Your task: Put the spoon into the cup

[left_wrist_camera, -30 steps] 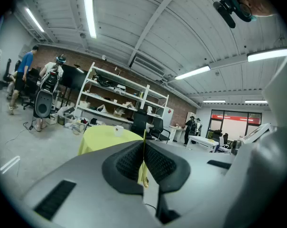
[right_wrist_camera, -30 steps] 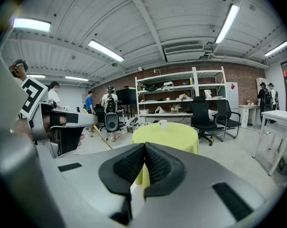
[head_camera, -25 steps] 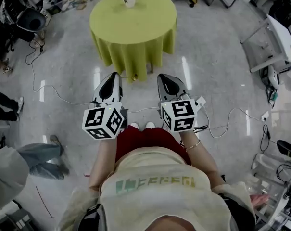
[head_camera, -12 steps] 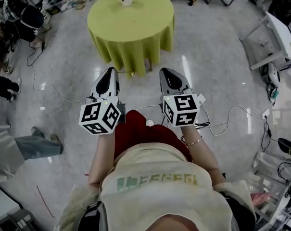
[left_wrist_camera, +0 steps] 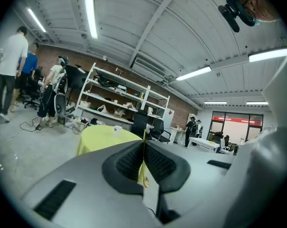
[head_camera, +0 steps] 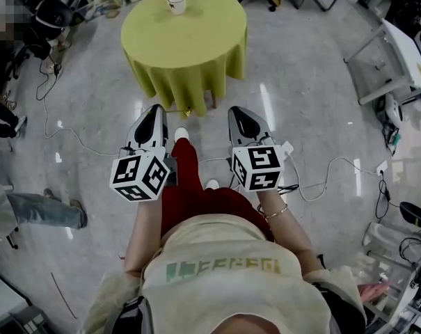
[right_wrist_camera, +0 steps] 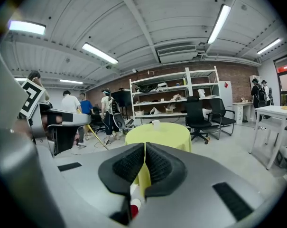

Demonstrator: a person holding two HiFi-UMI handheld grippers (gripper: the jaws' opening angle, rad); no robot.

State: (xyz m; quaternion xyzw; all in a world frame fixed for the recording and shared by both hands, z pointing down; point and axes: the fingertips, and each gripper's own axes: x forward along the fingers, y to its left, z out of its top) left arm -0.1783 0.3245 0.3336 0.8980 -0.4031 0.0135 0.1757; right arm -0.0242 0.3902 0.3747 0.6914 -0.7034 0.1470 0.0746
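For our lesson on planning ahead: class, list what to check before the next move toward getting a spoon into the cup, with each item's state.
1. cup upright on the table: ok.
2. spoon located: not ok, none in any view.
3. left gripper free: ok, jaws together, empty.
4. right gripper free: ok, jaws together, empty.
5. table within reach: not ok, open floor lies between.

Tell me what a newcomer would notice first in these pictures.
A round table draped in yellow-green cloth stands ahead, with a white cup near its far edge. Nearer, the left gripper and right gripper are held side by side, jaws together and empty, pointing toward it.
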